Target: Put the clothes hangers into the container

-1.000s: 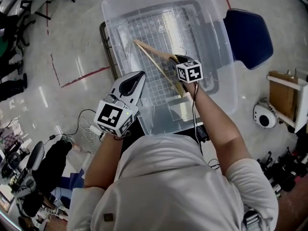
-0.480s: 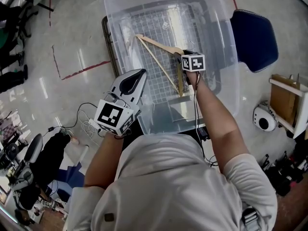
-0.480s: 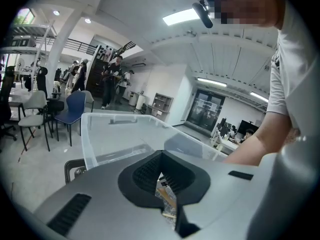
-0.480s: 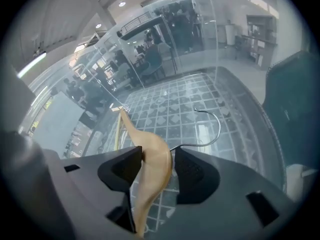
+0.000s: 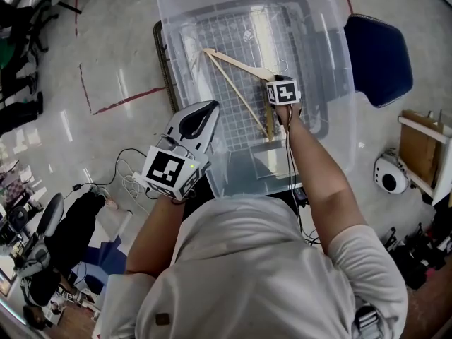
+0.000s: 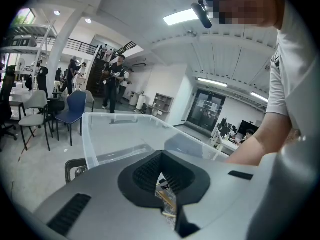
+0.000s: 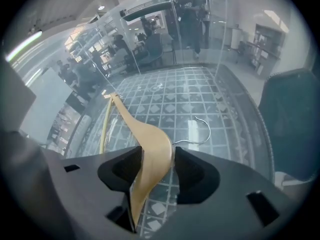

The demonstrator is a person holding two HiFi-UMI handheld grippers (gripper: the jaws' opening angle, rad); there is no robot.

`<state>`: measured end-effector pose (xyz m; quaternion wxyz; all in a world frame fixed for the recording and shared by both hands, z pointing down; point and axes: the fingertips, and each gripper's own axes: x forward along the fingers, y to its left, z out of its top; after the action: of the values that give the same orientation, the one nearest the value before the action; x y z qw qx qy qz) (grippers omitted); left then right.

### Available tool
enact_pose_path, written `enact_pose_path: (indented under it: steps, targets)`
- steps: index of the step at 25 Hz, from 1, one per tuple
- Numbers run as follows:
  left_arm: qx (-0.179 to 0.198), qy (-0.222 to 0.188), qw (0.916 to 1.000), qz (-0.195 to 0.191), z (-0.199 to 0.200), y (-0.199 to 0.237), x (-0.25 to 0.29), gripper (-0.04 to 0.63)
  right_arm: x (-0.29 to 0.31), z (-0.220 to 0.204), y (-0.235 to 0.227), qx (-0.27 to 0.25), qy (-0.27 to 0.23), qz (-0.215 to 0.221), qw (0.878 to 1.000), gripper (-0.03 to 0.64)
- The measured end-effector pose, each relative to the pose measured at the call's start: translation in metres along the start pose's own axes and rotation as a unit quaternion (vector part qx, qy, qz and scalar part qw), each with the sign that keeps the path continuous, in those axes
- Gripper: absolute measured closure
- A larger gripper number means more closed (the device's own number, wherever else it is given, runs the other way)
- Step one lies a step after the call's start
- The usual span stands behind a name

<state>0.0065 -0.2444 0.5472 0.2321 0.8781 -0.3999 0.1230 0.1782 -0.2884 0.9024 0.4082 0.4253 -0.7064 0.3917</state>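
A wooden clothes hanger [image 5: 236, 63] with a metal hook [image 7: 200, 131] lies inside the clear plastic container [image 5: 332, 119], over its grid-patterned bottom. My right gripper [image 5: 277, 83] reaches down into the container at the hanger's right shoulder. Its jaws have just been opening and now stand open, with the hanger's wooden arm [image 7: 150, 139] still between the pads of the right gripper [image 7: 158, 156]. My left gripper [image 5: 203, 113] hangs outside the container's near left wall, shut and empty. The left gripper view looks past that gripper [image 6: 161, 156] over the container's rim [image 6: 100, 121].
The container rests on a dark wire rack [image 5: 161, 62]. A blue chair [image 5: 378, 55] stands to its right, and a white round device [image 5: 390, 175] and a wooden shelf [image 5: 420, 147] are further right. Cables [image 5: 127, 182] lie on the floor at the left.
My right gripper has sunk deeper into the container with the hanger, which now lies flatter on the bottom. The left gripper has stayed in place.
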Motion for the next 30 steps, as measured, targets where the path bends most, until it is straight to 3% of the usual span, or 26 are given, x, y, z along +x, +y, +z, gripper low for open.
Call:
enact_pose_path:
  steps: [8,17,24,30]
  targets:
    - [0.017,-0.009,0.9996,-0.022,0.011,-0.012,-0.014,0.578,-0.041,0.02,0.006,0.003,-0.046,-0.015,0.999,0.394]
    - [0.05,-0.033,0.9965,-0.057,0.031,-0.036,-0.059,0.578,-0.132,0.044,0.052,-0.008,-0.135,-0.029,0.99,0.428]
    - [0.074,-0.049,0.9915,-0.095,0.037,-0.062,-0.106,0.578,-0.234,0.052,0.114,-0.019,-0.235,-0.034,0.971,0.49]
    - [0.093,-0.059,0.9857,-0.128,0.044,-0.079,-0.144,0.578,-0.325,0.053,0.172,-0.036,-0.321,-0.039,0.946,0.546]
